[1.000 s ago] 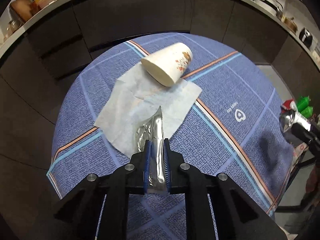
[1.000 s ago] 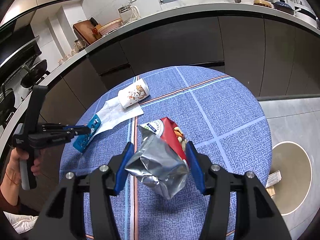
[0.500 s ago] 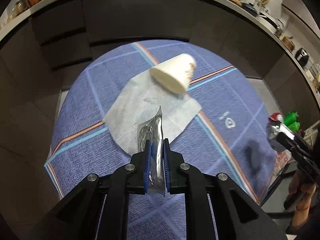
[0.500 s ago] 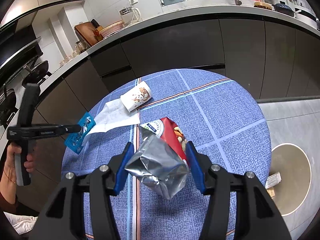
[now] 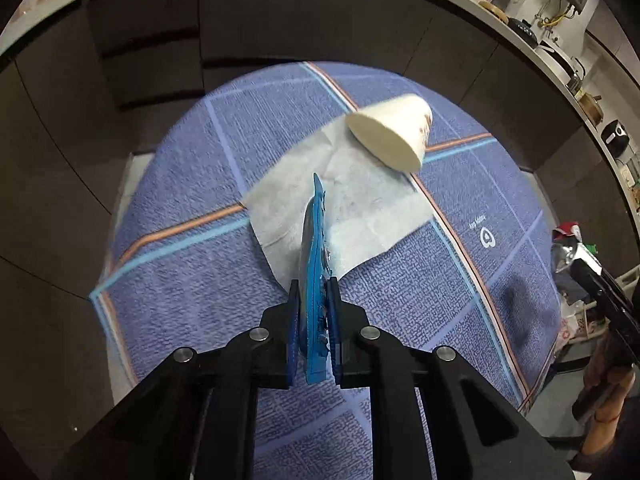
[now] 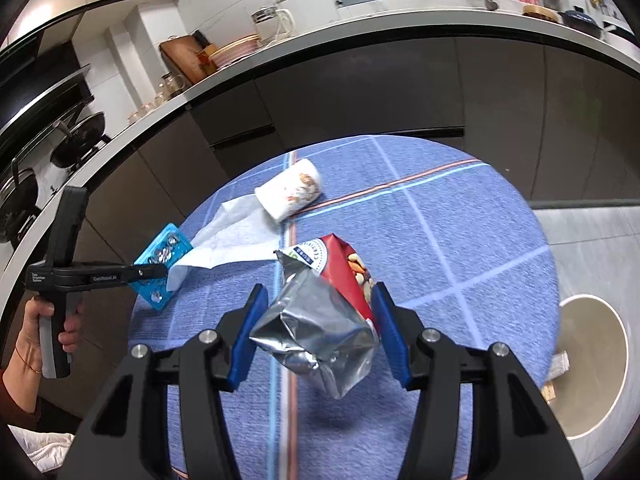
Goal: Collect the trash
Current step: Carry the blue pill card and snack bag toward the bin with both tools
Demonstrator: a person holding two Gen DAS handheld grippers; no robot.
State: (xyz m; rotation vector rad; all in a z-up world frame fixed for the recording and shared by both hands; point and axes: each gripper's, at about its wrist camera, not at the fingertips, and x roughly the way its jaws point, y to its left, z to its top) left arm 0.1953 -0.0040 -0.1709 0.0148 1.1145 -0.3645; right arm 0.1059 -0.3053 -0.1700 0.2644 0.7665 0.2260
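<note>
Left gripper (image 5: 313,334): clenched on flat blue blister pack (image 5: 314,280), foil-backed, held edge-on.
Right gripper (image 6: 316,330): grasping crumpled foil snack bag (image 6: 324,304).
Table (image 6: 460,240): round, woven blue cloth; tipped paper cup (image 6: 290,194) on thin tissue (image 6: 236,240), far left.
Open room: right half bare.

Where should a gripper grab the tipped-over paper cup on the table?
Probably at the open rim. The paper cup lies on its side, partly on the white napkin, with its mouth turned toward the table's near-left edge. Come from that side, one finger inside the mouth and one outside; the round wall could roll away.
</note>
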